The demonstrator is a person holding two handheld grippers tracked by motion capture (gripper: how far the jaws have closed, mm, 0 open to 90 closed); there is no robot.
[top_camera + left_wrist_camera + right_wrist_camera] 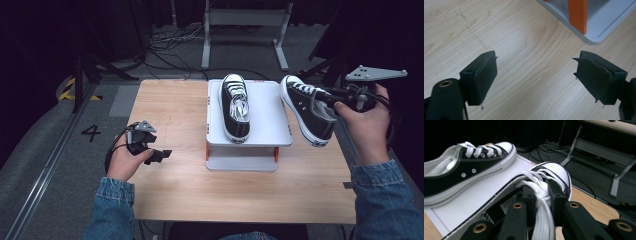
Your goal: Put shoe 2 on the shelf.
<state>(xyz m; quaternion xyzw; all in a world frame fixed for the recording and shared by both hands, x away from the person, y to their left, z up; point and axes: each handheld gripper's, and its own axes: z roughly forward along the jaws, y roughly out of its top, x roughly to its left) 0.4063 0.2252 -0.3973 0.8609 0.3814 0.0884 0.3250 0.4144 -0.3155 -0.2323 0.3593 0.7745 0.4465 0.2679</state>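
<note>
Left of the white stand (265, 107), the left gripper (159, 155) rests low over the table (175, 190) with its jaws spread wide and nothing between them. One black sneaker (235, 106) lies on top of the stand. Just off the stand's right edge, the right gripper (327, 95) holds the other sneaker (307, 109) in the air, its jaws narrowed onto the laces (541, 195).

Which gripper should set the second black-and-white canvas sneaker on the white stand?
Right. The right gripper is already shut on the lifted black-and-white canvas sneaker, just right of the white stand, beside the other sneaker. The left gripper is open and empty on the wooden table.
</note>
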